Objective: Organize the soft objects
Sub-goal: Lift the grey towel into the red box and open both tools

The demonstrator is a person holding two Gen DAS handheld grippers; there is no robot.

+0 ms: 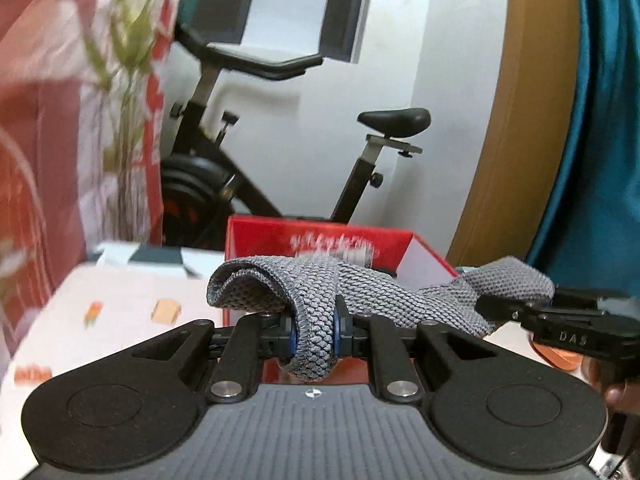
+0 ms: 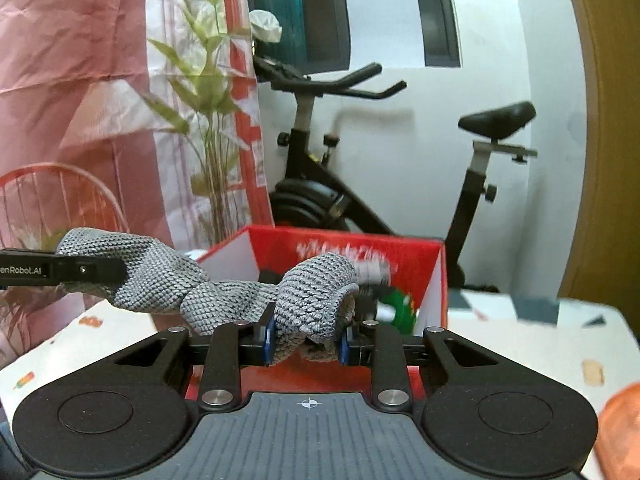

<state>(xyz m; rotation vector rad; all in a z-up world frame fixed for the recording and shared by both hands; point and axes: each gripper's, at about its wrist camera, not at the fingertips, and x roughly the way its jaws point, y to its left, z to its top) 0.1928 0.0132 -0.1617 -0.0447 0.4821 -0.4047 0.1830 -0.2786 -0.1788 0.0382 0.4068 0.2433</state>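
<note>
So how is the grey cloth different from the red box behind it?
The grey cloth is soft, knitted and bunched up, while the red box is stiff with straight walls. The cloth hangs in the air, pinched by the left gripper and the right gripper; the box sits on the table. The cloth is plain grey; the box is red outside, white inside, with blurred white print.

It was a lived-in home room: an exercise bike [image 2: 360, 168] stood against the white wall beside a pink curtain [image 2: 80, 80], a leafy houseplant [image 2: 208, 92] and a patterned tablecloth [image 1: 120, 312].
</note>
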